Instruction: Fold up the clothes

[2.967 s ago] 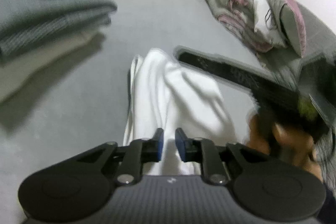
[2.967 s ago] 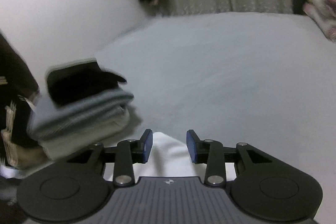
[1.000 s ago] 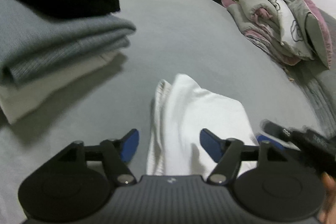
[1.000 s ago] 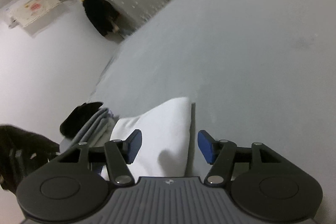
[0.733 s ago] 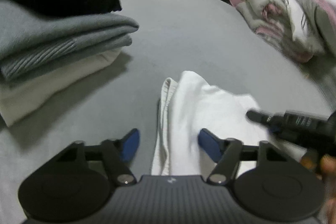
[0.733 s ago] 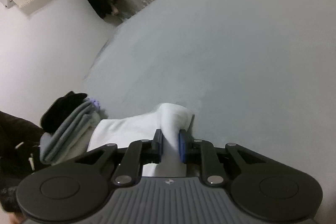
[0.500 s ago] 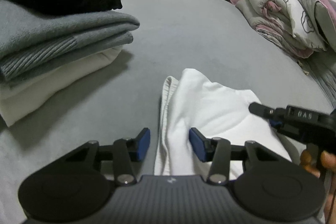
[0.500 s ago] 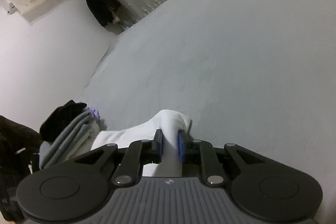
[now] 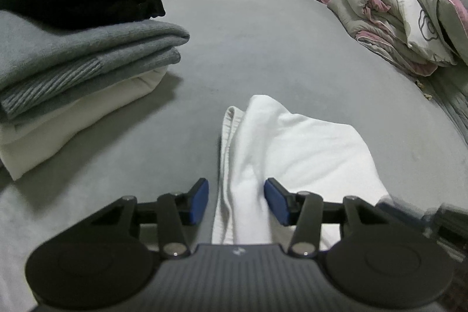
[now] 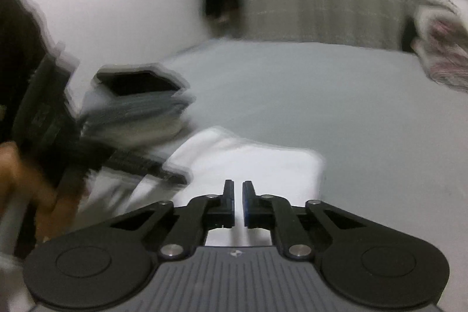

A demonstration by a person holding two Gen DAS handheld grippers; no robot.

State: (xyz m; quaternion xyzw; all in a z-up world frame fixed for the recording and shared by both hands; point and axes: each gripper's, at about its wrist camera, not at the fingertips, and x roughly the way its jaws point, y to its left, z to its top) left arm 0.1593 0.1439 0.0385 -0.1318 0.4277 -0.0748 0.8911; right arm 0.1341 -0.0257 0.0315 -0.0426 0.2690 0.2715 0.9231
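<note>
A folded white garment (image 9: pixel 295 148) lies on the grey bed (image 9: pixel 263 43). My left gripper (image 9: pixel 236 199) is open, its blue pads either side of the garment's near left fold. In the blurred right wrist view the garment (image 10: pixel 257 165) lies just ahead of my right gripper (image 10: pixel 238 202), whose jaws are nearly closed with a thin gap; white cloth shows in the gap, but a grip on it is unclear. The left gripper's body (image 10: pixel 46 113) and a hand show at that view's left.
A stack of folded clothes (image 9: pixel 73 63), black on grey on cream, sits at the left; it also shows in the right wrist view (image 10: pixel 137 107). Pillows and bedding (image 9: pixel 403 13) are piled at the far right. A curtain hangs behind the bed.
My right gripper closed on the garment's far corner, then swung round to the near side. My left gripper opened from the garment, narrowed briefly, and stands open around its left fold.
</note>
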